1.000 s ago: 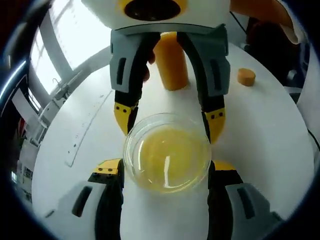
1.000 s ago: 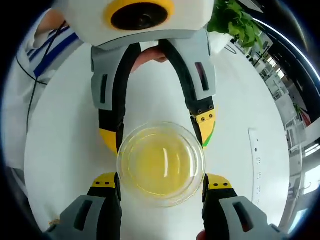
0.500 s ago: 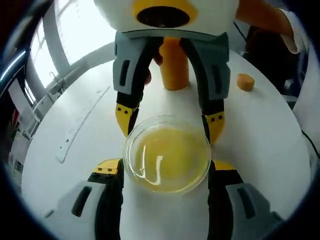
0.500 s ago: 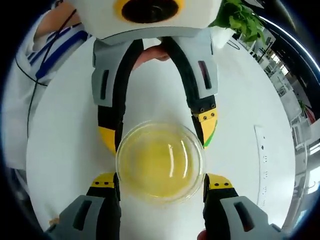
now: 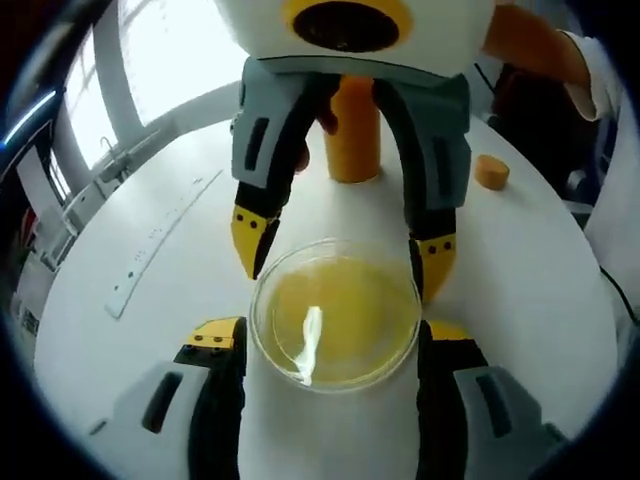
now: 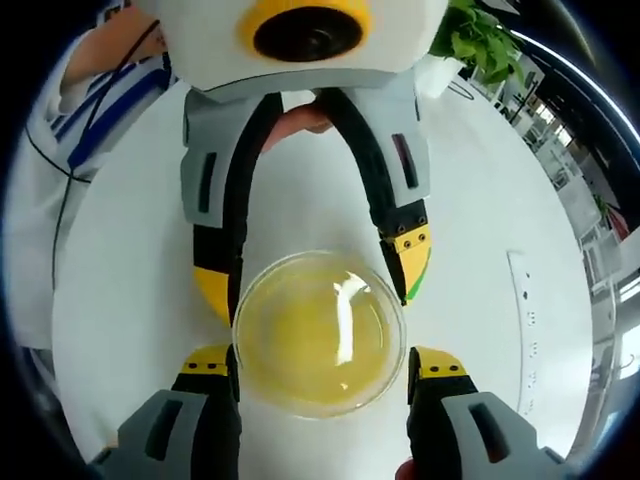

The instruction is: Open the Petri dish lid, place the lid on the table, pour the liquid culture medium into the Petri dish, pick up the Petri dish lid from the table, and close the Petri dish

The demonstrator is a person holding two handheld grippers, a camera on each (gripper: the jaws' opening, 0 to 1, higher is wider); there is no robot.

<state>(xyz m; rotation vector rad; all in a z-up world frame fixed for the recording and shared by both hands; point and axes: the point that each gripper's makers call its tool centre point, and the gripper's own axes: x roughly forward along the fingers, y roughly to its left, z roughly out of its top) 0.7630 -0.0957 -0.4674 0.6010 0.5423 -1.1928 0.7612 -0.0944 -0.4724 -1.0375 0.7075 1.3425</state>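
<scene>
Surface: a white round table carries everything; windows stand behind it in the left gripper view, and a green plant sits at the table's far edge in the right gripper view.
Ruler: a clear ruler lies flat on the table, left of the dish in the left gripper view.
Petri dish: the Petri dish sits on the table between the two grippers and holds yellow liquid. Whether the lid is on it, I cannot tell.
Left gripper: the left gripper has its yellow-tipped jaws on either side of the dish, close against the rim; real contact cannot be told.
Right gripper: the right gripper faces it from the opposite side, jaws likewise flanking the dish rim, grip unclear.
Bottle: an orange bottle stands upright beyond the dish.
Cap: a small orange cap lies to the right of the bottle, apart from it.
Person: a sleeve with blue stripes shows at the left edge of the right gripper view.
</scene>
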